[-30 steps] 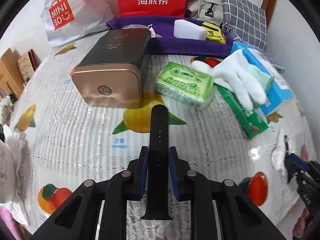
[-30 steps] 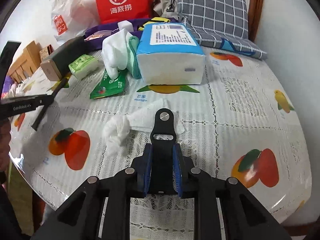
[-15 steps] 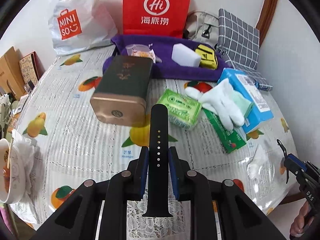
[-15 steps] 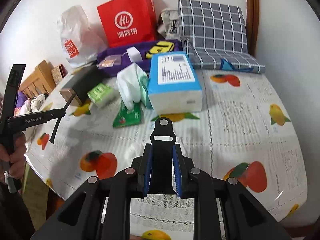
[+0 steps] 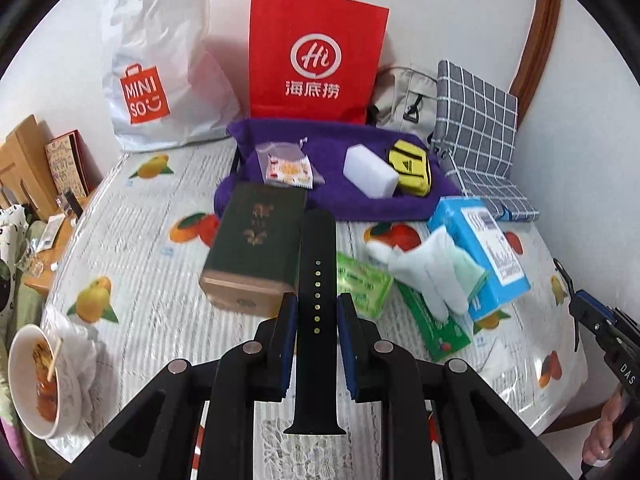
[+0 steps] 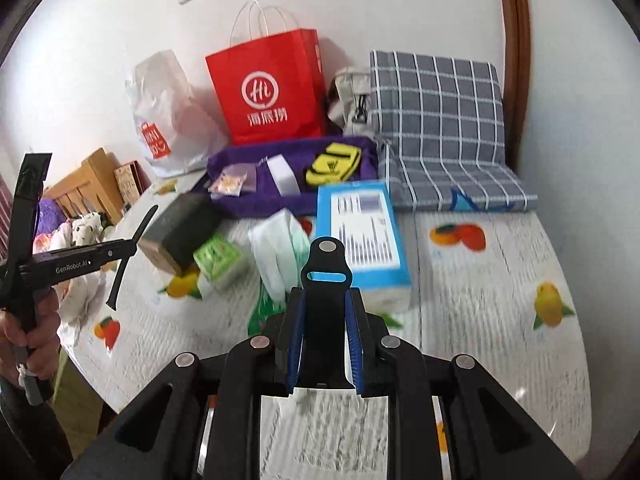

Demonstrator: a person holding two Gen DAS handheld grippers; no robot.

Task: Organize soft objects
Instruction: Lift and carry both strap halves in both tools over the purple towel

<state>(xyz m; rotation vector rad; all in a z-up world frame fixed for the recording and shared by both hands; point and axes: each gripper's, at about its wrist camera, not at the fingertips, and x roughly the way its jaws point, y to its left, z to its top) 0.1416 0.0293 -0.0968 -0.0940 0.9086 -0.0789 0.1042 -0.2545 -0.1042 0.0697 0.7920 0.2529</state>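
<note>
Left wrist view: my left gripper [image 5: 317,322] pinches the long holed strap half [image 5: 317,276] mid-length above the table [image 5: 160,312], right gripper [image 6: 325,316] pinches the buckle-end strap half [image 6: 325,304]; light, floppy rubber, so I'd grip mid-band.

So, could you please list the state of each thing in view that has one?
Left gripper: jaws shut on the holed strap half, held above the table.
Right gripper: jaws shut on the slotted strap half.
Red paper bag: upright.
Dark tin: closed, lying flat.
White gloves: draped over the tissue packs.
Bowl: holding food.
</note>
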